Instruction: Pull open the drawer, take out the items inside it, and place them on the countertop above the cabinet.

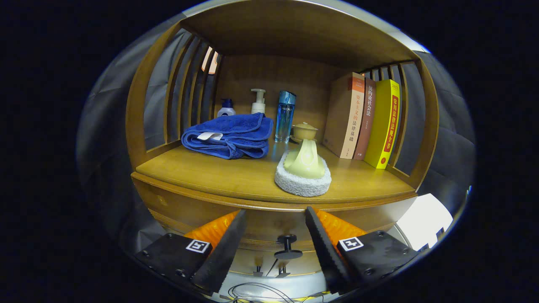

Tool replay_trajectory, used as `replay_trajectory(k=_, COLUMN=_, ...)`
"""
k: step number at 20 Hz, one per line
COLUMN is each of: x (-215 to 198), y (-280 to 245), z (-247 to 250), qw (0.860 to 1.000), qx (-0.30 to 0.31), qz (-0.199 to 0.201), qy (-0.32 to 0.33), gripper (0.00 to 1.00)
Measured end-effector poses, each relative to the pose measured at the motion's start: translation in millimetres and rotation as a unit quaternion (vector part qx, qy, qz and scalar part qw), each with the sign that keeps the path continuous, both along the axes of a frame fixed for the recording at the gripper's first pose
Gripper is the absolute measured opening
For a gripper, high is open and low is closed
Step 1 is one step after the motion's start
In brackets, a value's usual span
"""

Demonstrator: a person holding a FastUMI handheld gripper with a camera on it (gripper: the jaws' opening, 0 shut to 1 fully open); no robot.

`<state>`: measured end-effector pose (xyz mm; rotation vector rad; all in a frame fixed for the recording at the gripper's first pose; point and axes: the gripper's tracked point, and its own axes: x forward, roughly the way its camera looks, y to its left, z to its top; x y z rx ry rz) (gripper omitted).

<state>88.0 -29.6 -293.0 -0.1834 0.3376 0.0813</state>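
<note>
Wooden cabinet table (236,176) carries a white scrubbing sponge with a pale yellow handle (304,171) beside a folded blue towel (229,135). We see our gripper (276,219) with jaws apart, empty, the dark round drawer knob (287,246) between them.

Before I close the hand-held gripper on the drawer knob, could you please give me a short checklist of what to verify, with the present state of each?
1. Hand-held gripper open: ok, its fingers stand wide apart.
2. Dark round drawer knob lined up: ok, it sits between the fingers, about midway.
3. Fingers touching the knob: not ok, a gap shows on each side.
4. Wooden drawer front shut: ok, it looks flush under the countertop.
5. Room on the wooden countertop: ok, bare wood lies in front of the folded blue towel, left of the white sponge with a cream handle.
6. Items inside the drawer: cannot tell.
</note>
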Motion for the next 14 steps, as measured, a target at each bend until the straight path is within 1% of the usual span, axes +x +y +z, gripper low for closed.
replay_trajectory(k=2, x=3, y=0, z=15, qw=1.000, qx=0.007, qz=-0.004, qy=-0.007, gripper=0.96)
replay_trajectory(k=5, x=0, y=1, z=56, qw=0.999, qx=0.004, qz=0.002, qy=-0.033, gripper=0.99)
replay_trajectory(k=7, x=-5, y=-1, z=88, qw=0.999, qx=0.000, qz=0.007, qy=-0.048, gripper=0.99)
replay_trajectory(k=9, x=-10, y=2, z=123, qw=0.998, qx=0.010, qz=0.010, qy=-0.062, gripper=0.99)
replay_trajectory(k=14, x=-21, y=-4, z=210, qw=0.995, qx=0.015, qz=0.005, qy=-0.101, gripper=0.99)
